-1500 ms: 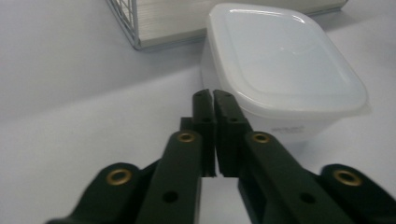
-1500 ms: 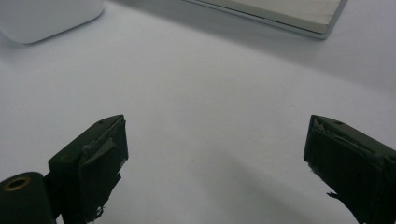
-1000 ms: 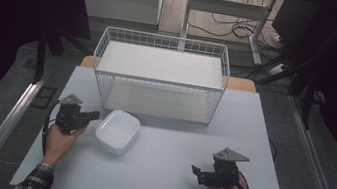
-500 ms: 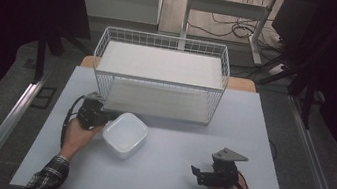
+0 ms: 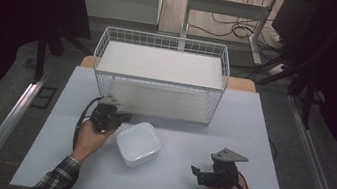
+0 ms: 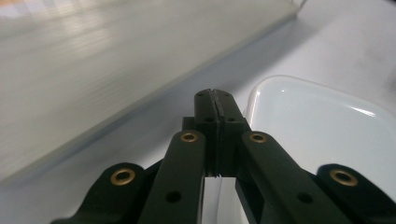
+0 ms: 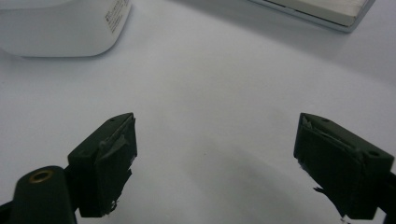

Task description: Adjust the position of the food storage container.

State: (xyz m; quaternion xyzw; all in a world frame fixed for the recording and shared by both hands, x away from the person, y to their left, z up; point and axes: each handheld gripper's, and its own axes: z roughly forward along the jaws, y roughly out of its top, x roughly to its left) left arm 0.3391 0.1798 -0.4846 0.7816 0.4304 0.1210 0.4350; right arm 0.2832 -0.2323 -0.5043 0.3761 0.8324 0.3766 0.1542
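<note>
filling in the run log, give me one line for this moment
left gripper: shut on white dish rim | right gripper: open, holding nothing | wire basket: behind

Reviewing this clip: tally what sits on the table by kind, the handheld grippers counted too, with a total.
White wire basket: 1
White square dish: 1
Handheld grippers: 2, the left gripper with jaws closed on the dish's rim, the right gripper with jaws apart over bare table
Total: 4

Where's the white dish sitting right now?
In the high view the white dish sits on the table, left of centre, in front of the wire basket, with the left gripper at its rim.
</note>
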